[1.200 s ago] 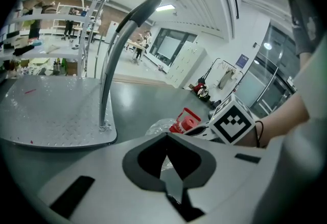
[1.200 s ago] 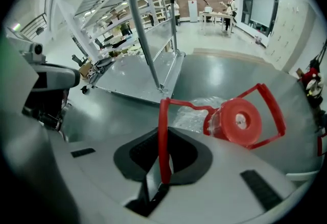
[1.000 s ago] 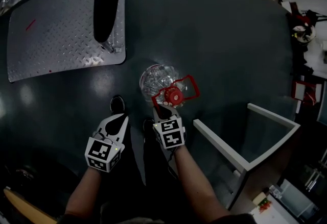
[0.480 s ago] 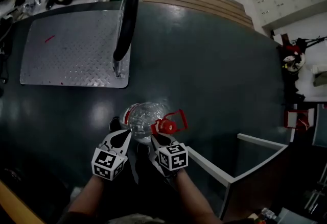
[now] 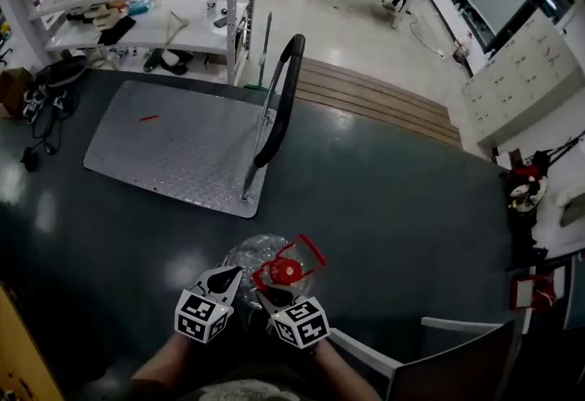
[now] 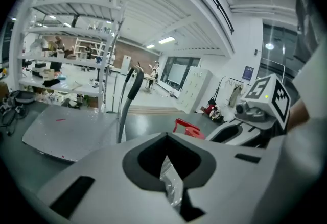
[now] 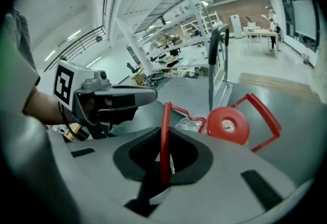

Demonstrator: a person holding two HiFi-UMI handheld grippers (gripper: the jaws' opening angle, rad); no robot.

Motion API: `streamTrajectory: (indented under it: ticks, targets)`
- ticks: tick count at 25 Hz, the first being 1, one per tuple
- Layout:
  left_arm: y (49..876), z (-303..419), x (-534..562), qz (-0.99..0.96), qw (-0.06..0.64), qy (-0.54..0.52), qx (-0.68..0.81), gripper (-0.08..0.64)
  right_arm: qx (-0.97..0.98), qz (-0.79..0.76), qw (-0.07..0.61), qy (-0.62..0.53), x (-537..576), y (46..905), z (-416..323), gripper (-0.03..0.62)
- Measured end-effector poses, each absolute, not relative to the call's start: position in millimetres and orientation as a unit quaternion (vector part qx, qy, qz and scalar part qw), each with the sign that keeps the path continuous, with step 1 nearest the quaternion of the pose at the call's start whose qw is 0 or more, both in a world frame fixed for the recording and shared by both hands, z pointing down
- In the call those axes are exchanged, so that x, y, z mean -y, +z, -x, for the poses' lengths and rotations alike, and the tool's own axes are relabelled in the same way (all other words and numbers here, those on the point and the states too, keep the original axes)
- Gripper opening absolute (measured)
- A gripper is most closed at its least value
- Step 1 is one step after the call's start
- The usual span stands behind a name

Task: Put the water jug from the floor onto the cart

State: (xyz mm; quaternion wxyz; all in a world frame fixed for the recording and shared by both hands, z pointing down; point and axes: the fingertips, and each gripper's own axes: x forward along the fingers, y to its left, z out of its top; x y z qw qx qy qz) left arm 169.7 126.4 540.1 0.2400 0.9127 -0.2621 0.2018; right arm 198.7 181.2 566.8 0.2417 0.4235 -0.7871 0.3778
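Jug (image 5: 245,258) nr cart (image 5: 174,153) edge — floor (image 5: 393,198) btw.

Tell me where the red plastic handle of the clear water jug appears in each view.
Head view: red plastic handle, lower centre.
Left gripper view: centre, above jaws pinching the clear water jug.
Right gripper view: lower centre, clamped between the jaws.
Shared landmark: the cart's black push bar.
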Motion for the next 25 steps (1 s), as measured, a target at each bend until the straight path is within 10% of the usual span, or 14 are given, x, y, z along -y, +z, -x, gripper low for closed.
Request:
streamTrajectory:
  ticks: [25]
  targets:
    - [502, 40, -26, -0.844, 0.262, 0.123, 0.453, 0.007, 0.846, -0.309, 0.284, 0.328, -46, 536, -46, 0.034]
